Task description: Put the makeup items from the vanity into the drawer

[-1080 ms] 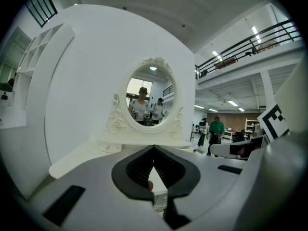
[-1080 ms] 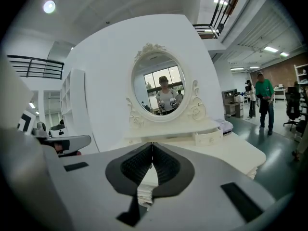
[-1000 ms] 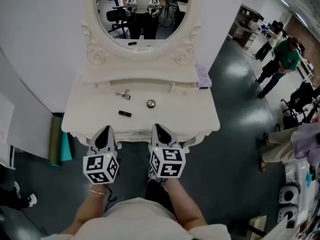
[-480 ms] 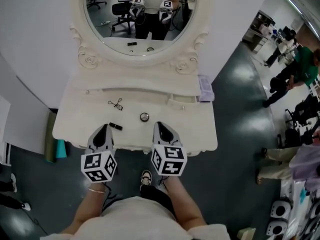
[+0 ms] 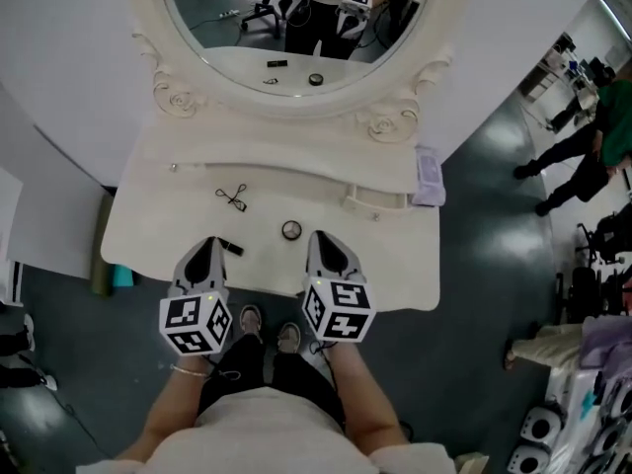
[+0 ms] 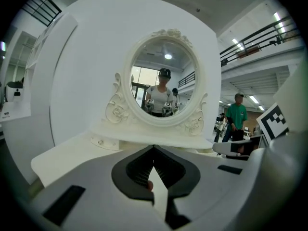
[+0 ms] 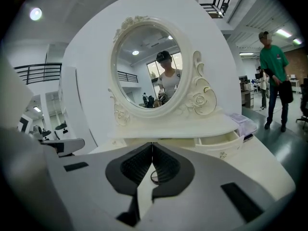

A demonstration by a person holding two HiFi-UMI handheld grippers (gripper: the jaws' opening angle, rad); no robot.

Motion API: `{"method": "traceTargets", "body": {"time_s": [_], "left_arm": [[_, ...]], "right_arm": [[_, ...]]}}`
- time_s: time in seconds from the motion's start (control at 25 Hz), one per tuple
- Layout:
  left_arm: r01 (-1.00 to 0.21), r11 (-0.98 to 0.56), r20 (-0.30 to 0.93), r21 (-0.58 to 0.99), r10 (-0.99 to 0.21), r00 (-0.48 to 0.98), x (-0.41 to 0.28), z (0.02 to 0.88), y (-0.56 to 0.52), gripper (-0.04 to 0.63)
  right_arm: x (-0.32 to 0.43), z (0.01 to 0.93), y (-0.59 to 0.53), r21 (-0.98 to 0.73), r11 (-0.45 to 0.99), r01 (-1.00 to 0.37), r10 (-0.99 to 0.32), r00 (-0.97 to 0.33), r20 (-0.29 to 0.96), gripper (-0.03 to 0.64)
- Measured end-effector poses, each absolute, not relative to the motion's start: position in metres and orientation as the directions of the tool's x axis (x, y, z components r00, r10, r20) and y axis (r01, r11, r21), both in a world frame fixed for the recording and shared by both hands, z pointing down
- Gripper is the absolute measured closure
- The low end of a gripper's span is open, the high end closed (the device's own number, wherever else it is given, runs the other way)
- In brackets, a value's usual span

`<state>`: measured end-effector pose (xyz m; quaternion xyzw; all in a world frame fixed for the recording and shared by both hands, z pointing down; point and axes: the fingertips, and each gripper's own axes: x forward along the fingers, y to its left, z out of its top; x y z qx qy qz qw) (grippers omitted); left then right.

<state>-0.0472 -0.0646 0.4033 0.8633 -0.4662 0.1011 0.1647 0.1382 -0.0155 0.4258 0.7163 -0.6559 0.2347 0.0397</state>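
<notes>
A cream-white vanity table [image 5: 395, 255] with carved rose scrollwork fills the head view. Its oval mirror [image 5: 296, 28] reflects the person holding both grippers. On the right of the vanity's raised shelf, a small cream drawer [image 5: 376, 199] stands pulled open, and what shows of its inside in the right gripper view looks bare. A pale lilac packet [image 5: 428, 174] lies on the shelf just beside the drawer's right end.

The left gripper [image 5: 209, 244] and right gripper [image 5: 318, 237] hover side by side over the front edge of the tabletop. Each has its jaws clenched tip to tip with nothing grasped.

Three makeup items lie on the tabletop:
- A black wire eyelash curler [image 5: 233, 197] lies left of centre, near the shelf.
- A small round dark-rimmed pot with a pale lid [image 5: 291, 230] sits between the two grippers' tips.
- A short black tube [image 5: 230, 248] lies just beside the left gripper's tip.
</notes>
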Motion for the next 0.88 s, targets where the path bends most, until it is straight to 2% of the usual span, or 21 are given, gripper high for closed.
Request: {"method": "traceTargets", "body": {"time_s": [0.44,0.88], "left_arm": [[-0.785,-0.576,0.312,0.23,-0.72,0.62,-0.026,0.398,-0.108,0.594],[-0.76,-0.595,0.428,0.26,-0.635,0.643,-0.014,0.459,-0.109,0.594]], "right_arm": [[0.14,0.402,-0.047,-0.201,-0.146,-0.969,-0.932,0.066,0.357,0.598],[0.131,0.462,-0.056,-0.255,-0.145,-0.956,-0.88,0.006,0.475,0.595]]}}
